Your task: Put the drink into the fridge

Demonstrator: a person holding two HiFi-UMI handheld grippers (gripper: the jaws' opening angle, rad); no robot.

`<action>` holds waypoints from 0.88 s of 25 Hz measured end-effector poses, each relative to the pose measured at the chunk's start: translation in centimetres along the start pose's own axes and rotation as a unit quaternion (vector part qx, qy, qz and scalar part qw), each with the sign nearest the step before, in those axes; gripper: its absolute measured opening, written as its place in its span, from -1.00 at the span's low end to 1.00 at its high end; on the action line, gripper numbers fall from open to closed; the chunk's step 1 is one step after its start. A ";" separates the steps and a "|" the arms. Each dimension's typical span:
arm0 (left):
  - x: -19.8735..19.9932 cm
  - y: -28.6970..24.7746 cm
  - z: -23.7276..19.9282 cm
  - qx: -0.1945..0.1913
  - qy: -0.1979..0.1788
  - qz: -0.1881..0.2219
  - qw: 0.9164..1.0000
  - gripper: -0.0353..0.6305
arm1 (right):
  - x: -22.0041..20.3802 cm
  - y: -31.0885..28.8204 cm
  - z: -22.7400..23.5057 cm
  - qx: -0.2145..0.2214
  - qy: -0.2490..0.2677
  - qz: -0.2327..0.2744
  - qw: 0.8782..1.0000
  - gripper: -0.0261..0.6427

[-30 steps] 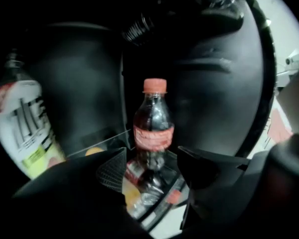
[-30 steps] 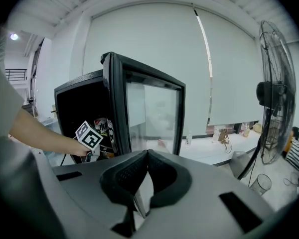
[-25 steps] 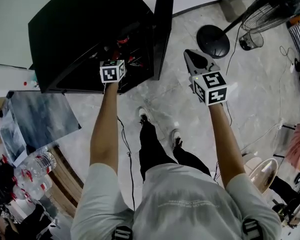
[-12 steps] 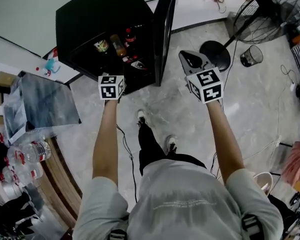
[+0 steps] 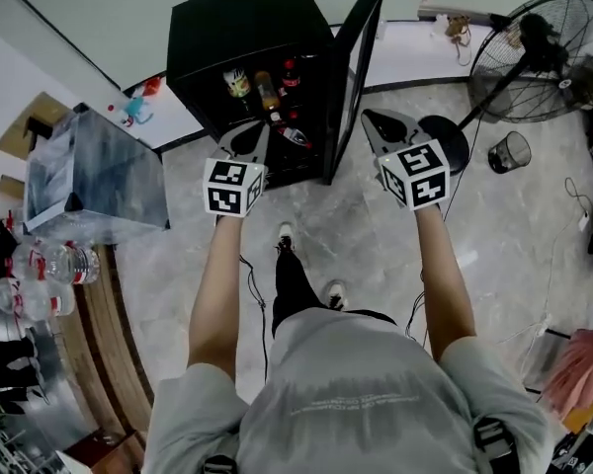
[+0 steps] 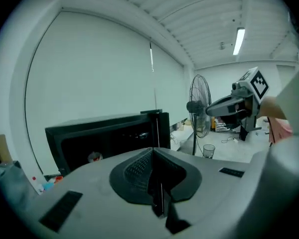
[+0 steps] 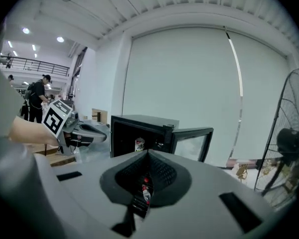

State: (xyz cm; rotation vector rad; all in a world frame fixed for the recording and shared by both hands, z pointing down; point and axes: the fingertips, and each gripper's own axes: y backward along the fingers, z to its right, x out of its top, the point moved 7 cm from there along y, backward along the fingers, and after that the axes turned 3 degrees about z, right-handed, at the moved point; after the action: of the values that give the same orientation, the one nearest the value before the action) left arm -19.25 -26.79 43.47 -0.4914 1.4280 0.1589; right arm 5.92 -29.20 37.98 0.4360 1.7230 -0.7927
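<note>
The black fridge (image 5: pixel 242 38) stands open on the floor ahead, its door (image 5: pixel 361 67) swung to the right. On its shelves are a can (image 5: pixel 237 82), an amber bottle (image 5: pixel 268 90) and a red-capped dark bottle (image 5: pixel 292 72). Another bottle (image 5: pixel 292 134) lies lower down. My left gripper (image 5: pixel 249 141) hovers just in front of the fridge opening, shut and empty. My right gripper (image 5: pixel 385 126) is level with it beside the door's edge, also shut with nothing in it. The fridge (image 7: pixel 139 133) shows ahead in the right gripper view, with the can (image 7: pixel 139 144) inside.
A standing fan (image 5: pixel 534 57) and a small wire bin (image 5: pixel 509 151) are on the floor to the right. At left a grey box (image 5: pixel 89 176) sits on a wooden table, with several water bottles (image 5: pixel 40 265) beside it. The person's feet (image 5: pixel 306 265) are below the grippers.
The left gripper has drawn back out of the fridge opening. The whole view has backed away, so the fridge now sits farther off and its shelves show.
</note>
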 end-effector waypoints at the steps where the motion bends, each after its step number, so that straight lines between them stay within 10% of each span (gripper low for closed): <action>1: 0.6 0.8 0.4 0.003 -0.003 0.002 1.000 -0.86 | 0.3 0.3 -0.4 0.007 0.003 0.002 1.000 -0.92; 22: 6.7 11.4 5.9 0.062 -0.061 0.060 0.994 -0.86 | 5.3 6.1 -5.9 0.057 0.081 0.046 0.994 -0.92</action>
State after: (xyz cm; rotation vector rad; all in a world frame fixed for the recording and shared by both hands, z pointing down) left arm -17.33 -15.40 34.71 -0.2887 1.3381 0.1918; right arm 4.15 -21.34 32.08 0.6694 1.7984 -0.8101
